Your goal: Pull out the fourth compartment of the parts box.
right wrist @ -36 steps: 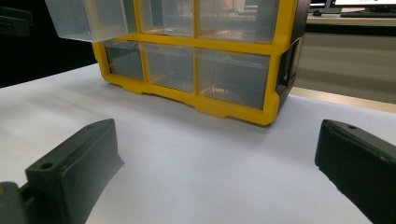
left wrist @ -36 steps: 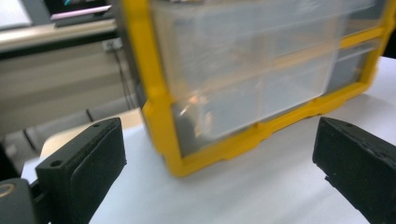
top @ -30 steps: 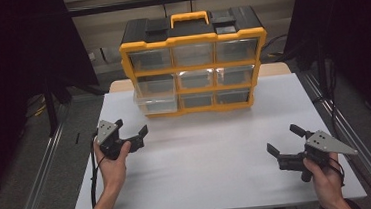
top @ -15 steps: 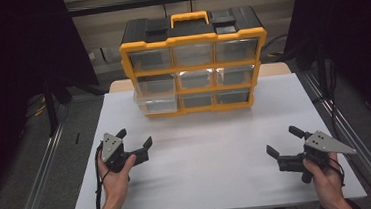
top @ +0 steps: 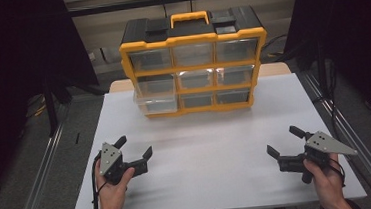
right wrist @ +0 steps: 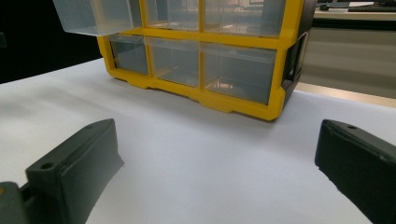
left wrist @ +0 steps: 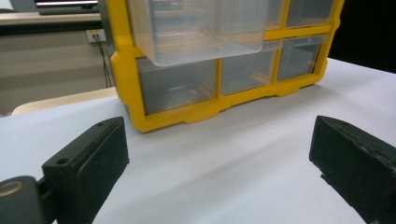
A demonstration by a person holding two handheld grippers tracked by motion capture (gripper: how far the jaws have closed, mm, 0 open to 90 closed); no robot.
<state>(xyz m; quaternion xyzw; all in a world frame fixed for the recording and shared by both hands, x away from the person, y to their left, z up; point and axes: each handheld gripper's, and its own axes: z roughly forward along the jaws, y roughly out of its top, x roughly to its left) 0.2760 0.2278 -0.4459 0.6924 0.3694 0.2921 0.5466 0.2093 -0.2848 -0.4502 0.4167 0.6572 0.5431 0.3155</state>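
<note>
A yellow and black organiser (top: 194,58) with several clear drawers stands at the back of the white table (top: 217,152). Its middle-left drawer (top: 156,105) is pulled partway out; it also shows as a clear drawer (left wrist: 196,32) in the left gripper view and as a clear drawer (right wrist: 95,16) in the right gripper view. My left gripper (top: 134,147) rests open near the front left, nothing between its jaws. My right gripper (top: 284,142) is open at the front right, also holding nothing. Both point toward the organiser (left wrist: 224,84), with bare table between.
Metal rails (top: 38,171) run along both sides of the table. Dark curtains (top: 15,72) hang left and right. A beige wall with a socket and cable (left wrist: 95,37) lies behind the organiser. A wooden table edge (right wrist: 345,93) shows behind the white sheet.
My left gripper has drawn back from mid-table toward the front left edge. The right gripper has barely moved.
</note>
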